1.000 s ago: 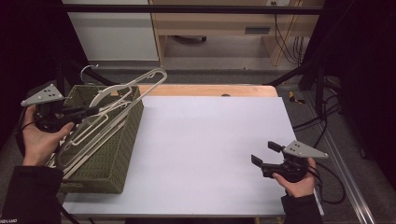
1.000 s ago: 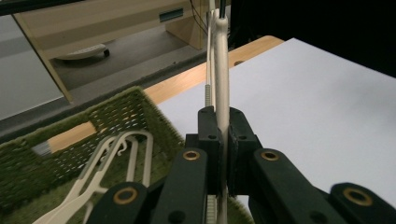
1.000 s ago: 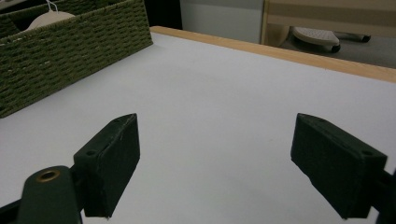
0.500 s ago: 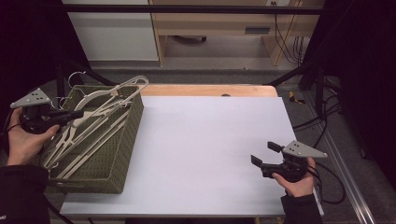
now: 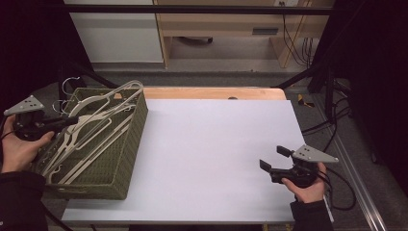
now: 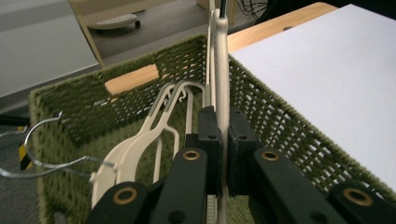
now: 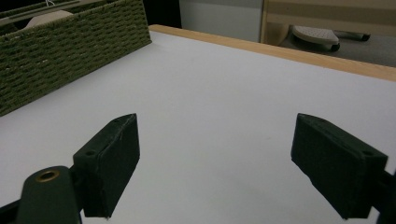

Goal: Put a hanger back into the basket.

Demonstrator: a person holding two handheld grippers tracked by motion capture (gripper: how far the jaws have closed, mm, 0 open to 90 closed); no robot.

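L claw (image 6: 223, 154) clenched on cream hanger (image 6: 220, 70) over green basket (image 5: 127, 159); R claw (image 7: 215, 163) released; no legible writing.

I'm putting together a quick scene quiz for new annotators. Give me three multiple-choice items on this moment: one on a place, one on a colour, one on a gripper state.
1. Where does the woven basket stand?
A. at the table's left end
B. in the table's middle
C. on the floor

2. What colour is the basket?
A. red
B. olive green
C. white

3. How do the left gripper's jaws stand?
A. wide open over bare table
B. shut on a metal hook
C. shut on a cream hanger

Answers:
1 A, since the high view shows it on the left end of the white table, far from the open right gripper.
2 B, as its weave is green in all three views.
3 C, because the left gripper view shows both pads pressed on the hanger's thin cream bar.
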